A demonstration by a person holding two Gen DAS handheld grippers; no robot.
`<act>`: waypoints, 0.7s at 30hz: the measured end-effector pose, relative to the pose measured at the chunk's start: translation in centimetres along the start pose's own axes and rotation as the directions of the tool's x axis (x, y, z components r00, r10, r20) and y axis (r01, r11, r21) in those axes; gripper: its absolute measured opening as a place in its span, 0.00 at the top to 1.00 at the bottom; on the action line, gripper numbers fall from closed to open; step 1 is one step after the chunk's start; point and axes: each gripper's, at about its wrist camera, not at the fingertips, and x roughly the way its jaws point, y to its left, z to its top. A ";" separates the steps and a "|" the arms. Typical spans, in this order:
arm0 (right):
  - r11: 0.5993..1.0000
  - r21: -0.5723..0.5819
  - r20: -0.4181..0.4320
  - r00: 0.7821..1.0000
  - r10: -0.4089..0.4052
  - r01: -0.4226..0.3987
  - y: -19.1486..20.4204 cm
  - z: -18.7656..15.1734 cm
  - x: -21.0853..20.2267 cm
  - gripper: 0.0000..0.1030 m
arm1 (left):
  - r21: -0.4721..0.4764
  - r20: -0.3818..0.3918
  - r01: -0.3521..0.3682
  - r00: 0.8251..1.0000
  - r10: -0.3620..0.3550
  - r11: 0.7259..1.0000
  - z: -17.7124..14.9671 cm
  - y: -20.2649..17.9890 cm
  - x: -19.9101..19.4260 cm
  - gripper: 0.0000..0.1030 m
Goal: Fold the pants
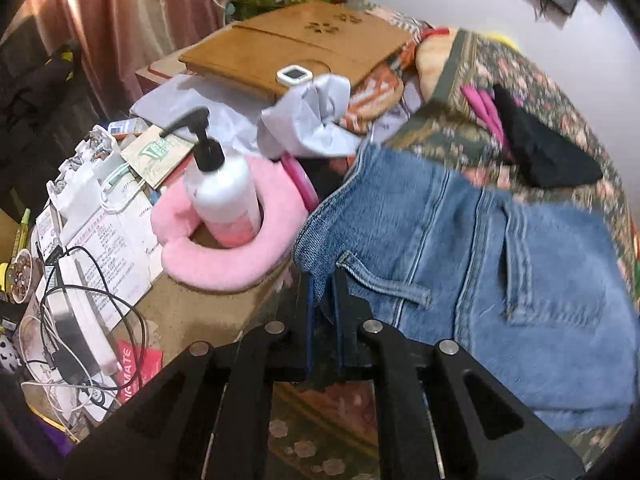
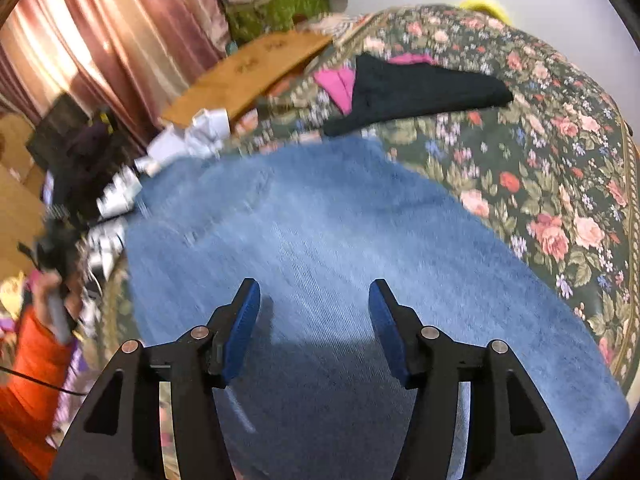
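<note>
Blue denim pants (image 1: 460, 264) lie on a floral bedspread (image 1: 560, 92). In the left wrist view my left gripper (image 1: 324, 280) is shut on the waistband edge of the pants, near a belt loop, and holds that corner lifted. In the right wrist view the pants (image 2: 320, 232) spread wide over the bedspread (image 2: 560, 168). My right gripper (image 2: 314, 300) is open and empty just above the denim, its blue pads (image 2: 244, 320) wide apart.
A cluttered side table (image 1: 192, 308) stands left of the bed with a white pump bottle (image 1: 224, 196), a pink plush cushion (image 1: 224, 256), papers and cables. Black cloth (image 2: 420, 92) and pink cloth (image 2: 336, 84) lie farther up the bed. A wooden board (image 1: 304, 44) lies beyond.
</note>
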 end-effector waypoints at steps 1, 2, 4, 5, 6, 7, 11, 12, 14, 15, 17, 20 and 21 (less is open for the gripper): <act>1.000 0.016 0.011 1.000 -0.002 0.002 -0.1 0.2 0.0 0.49 | 0.022 0.006 -0.013 1.000 0.013 1.000 -0.2 -0.3 -0.2 0.90; 1.000 0.029 0.013 1.000 -0.004 0.004 -0.2 0.2 0.2 0.48 | 0.047 0.013 -0.030 0.999 0.030 0.998 -0.3 -0.5 -0.7 0.89; 0.998 0.057 -0.002 1.000 -0.015 0.016 -0.6 -0.1 0.7 0.48 | 0.077 0.027 -0.049 0.999 0.047 0.996 -0.3 -1.0 -1.5 0.88; 0.997 0.068 -0.021 0.999 -0.026 0.027 -0.9 -0.6 1.1 0.48 | 0.094 0.035 -0.059 0.998 0.056 0.994 -0.2 -1.3 -2.0 0.88; 0.997 0.074 -0.038 0.999 -0.036 0.039 -1.2 -1.1 1.3 0.48 | 0.110 0.040 -0.065 0.997 0.061 0.992 -0.2 -1.5 -2.4 0.86; 0.996 0.077 -0.048 0.998 -0.047 0.050 -1.5 -1.8 1.4 0.48 | 0.131 0.048 -0.070 0.997 0.064 0.989 -0.1 -1.8 -3.0 0.82; 0.992 0.107 0.021 0.997 -0.077 0.074 -2.7 -4.8 -1.3 0.42 | 0.178 0.098 -0.046 0.995 0.029 0.983 0.7 -3.2 -5.4 0.26; 0.989 0.128 0.030 0.996 -0.083 0.079 -3.2 -5.5 -2.1 0.41 | 0.184 0.112 -0.034 0.994 0.013 0.982 0.9 -3.6 -5.9 0.23; 0.981 0.165 0.040 0.993 -0.109 0.101 -4.2 -7.0 -3.5 0.41 | 0.202 0.126 -0.015 0.992 -0.011 0.979 1.6 -5.0 -6.6 0.21; 0.976 0.180 0.039 0.991 -0.128 0.119 -4.7 -7.8 -4.1 0.41 | 0.210 0.125 -0.003 0.992 -0.024 0.978 2.0 -5.8 -6.8 0.21; 0.965 0.218 0.032 0.987 -0.157 0.146 -5.8 -9.4 -5.4 0.38 | 0.223 0.110 0.044 0.991 -0.070 0.974 2.5 -7.7 -7.0 0.18; 0.938 0.307 0.020 0.984 -0.175 0.160 -8.1 -12.2 -7.2 0.32 | 0.244 0.064 0.116 0.989 -0.135 0.963 2.5 -10.9 -6.4 0.17; 0.925 0.348 0.023 0.985 -0.171 0.153 -9.0 -13.3 -7.9 0.32 | 0.252 0.049 0.131 0.988 -0.148 0.959 2.3 -11.9 -6.1 0.17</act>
